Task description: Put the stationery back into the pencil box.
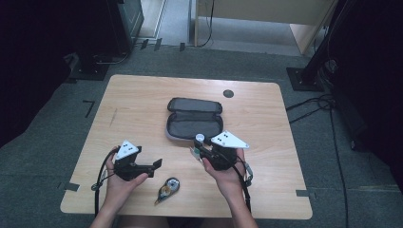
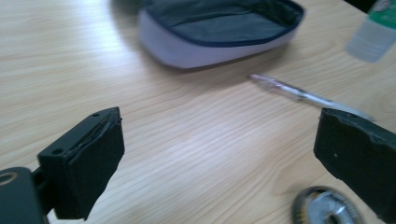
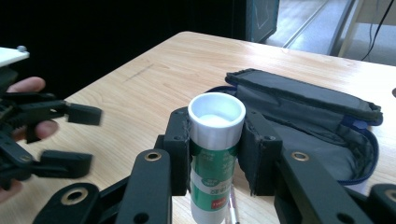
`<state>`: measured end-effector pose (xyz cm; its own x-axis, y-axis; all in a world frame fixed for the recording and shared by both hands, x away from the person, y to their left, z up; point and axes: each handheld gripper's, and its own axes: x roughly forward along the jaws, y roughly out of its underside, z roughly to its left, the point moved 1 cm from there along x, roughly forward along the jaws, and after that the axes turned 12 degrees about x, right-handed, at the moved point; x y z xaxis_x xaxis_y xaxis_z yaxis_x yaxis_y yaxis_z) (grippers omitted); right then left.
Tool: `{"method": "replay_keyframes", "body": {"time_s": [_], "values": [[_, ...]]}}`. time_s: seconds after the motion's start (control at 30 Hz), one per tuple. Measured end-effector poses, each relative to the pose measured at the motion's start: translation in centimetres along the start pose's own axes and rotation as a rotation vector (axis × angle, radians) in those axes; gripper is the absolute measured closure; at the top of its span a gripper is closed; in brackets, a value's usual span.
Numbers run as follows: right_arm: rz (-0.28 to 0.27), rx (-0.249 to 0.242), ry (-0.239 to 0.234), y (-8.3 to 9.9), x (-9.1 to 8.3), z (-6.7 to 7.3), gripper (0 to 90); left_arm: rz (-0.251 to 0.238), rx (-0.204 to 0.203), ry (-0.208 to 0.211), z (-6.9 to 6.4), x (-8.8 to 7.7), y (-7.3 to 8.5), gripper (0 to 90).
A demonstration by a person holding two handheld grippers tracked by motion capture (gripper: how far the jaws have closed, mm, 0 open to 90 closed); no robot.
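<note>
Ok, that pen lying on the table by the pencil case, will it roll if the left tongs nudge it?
Probably. The pen looks slim and round, lying loose on the smooth wooden table, so a sideways nudge would likely roll it. Its clear plastic barrel may also be slippery between the pads. It seems light, and should lift easily if gripped squarely.

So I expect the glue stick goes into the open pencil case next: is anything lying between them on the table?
Nothing visible. The right gripper holds the glue stick upright just in front of the open pencil case, with no object between them.
</note>
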<state>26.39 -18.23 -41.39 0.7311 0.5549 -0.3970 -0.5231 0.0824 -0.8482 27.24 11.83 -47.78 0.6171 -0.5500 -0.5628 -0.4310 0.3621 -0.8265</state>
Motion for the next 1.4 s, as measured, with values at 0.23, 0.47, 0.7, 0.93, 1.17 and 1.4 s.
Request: {"method": "replay_keyframes", "body": {"time_s": [0.23, 0.47, 0.7, 0.93, 1.17, 1.4], "values": [[-0.007, 0.017, 0.01, -0.2, 0.0, -0.5, 66.3, 0.01, -0.075, -0.038, 2.6, -1.5, 2.3, 0.0], [-0.004, 0.009, 0.029, -0.9, 0.5, -0.9, 66.3, 0.076, -0.097, -0.157, 4.3, -2.6, 4.9, 0.0], [-0.014, 0.008, 0.046, -1.9, 1.3, -1.0, 66.3, 0.164, -0.046, -0.279, 5.4, -3.0, 6.5, 0.0], [-0.006, 0.007, 0.094, -2.7, 2.7, -1.7, 66.3, 0.183, -0.072, -0.29, 5.9, -2.7, 7.3, 0.0], [-0.007, 0.035, 0.136, -3.5, 3.8, -3.0, 66.3, 0.24, -0.051, -0.299, 5.7, -2.1, 7.2, 0.0], [-0.026, 0.049, 0.18, -4.6, 4.8, -4.3, 66.3, 0.249, -0.043, -0.304, 5.6, -2.0, 7.2, 0.0]]}}
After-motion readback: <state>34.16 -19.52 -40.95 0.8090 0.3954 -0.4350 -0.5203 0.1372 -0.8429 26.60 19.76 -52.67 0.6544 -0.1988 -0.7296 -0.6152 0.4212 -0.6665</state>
